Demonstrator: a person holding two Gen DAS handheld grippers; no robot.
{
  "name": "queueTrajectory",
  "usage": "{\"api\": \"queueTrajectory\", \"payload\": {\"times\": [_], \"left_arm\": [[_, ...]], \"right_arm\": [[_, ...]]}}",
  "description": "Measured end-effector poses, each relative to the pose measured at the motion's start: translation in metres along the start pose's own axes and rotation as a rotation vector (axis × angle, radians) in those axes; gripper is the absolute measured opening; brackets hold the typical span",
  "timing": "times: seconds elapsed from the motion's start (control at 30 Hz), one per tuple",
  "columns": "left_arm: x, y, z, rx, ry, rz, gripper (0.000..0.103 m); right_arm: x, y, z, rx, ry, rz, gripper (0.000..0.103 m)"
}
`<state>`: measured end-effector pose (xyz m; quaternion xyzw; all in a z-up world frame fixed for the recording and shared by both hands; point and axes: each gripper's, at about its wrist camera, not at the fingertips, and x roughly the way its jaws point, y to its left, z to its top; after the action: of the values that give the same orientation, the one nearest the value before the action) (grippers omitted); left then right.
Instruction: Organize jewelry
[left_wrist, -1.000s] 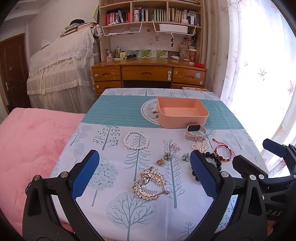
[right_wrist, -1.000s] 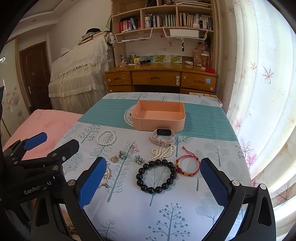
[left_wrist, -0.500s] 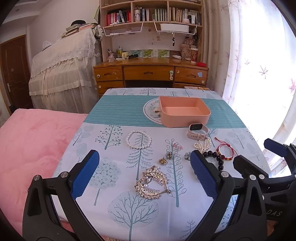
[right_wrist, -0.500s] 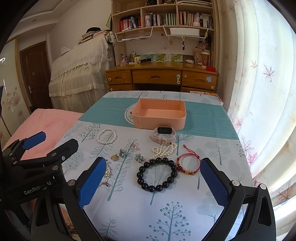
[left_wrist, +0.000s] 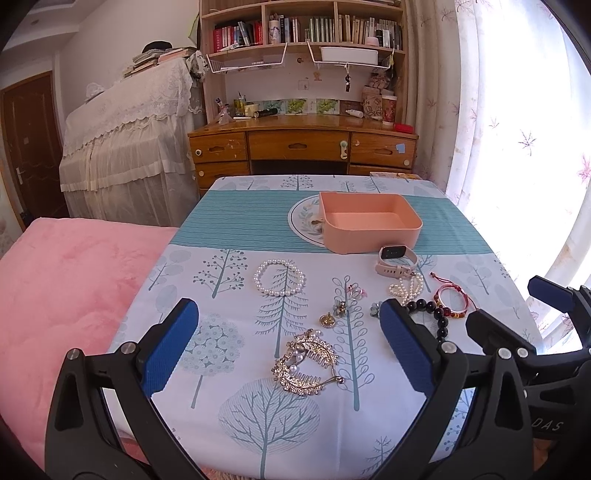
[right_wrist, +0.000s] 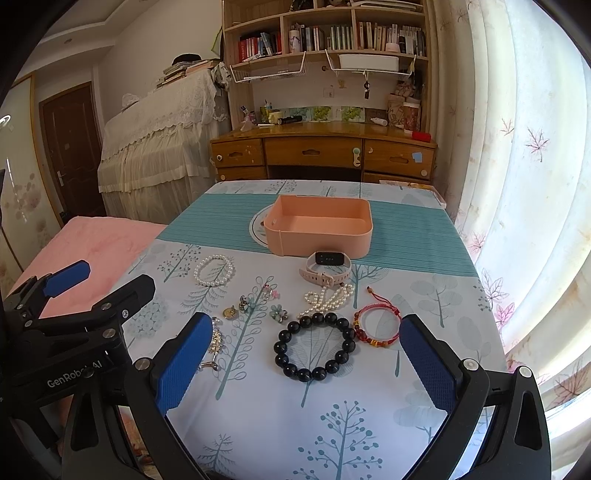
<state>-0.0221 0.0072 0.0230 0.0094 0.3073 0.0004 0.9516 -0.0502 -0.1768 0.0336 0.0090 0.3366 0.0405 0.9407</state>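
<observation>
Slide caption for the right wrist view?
Open right gripper above black bead bracelet; jewelry scattered before empty pink box.

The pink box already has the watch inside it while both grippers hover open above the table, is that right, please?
Not quite: the pink box is empty; the watch lies on the tablecloth just in front of it, as the right wrist view shows. Both grippers, left and right, are open.

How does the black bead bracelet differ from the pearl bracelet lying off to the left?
The black bead bracelet has large, dark, glossy beads in a single strand; the pearl bracelet has small white beads in what looks like more than one strand. The black one lies near the right gripper, between its open jaws; the pearl one lies farther away, apart from the other pieces. Both are closed loops lying flat on the tablecloth.
</observation>
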Motion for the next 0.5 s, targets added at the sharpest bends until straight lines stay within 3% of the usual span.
{"api": "queueTrajectory", "payload": {"times": [0.5], "left_arm": [[-0.014,0.005,-0.006,0.006,-0.014,-0.018,0.098]], "right_arm": [[-0.007,0.002,0.000,-0.004,-0.013,-0.007,0.103]]}}
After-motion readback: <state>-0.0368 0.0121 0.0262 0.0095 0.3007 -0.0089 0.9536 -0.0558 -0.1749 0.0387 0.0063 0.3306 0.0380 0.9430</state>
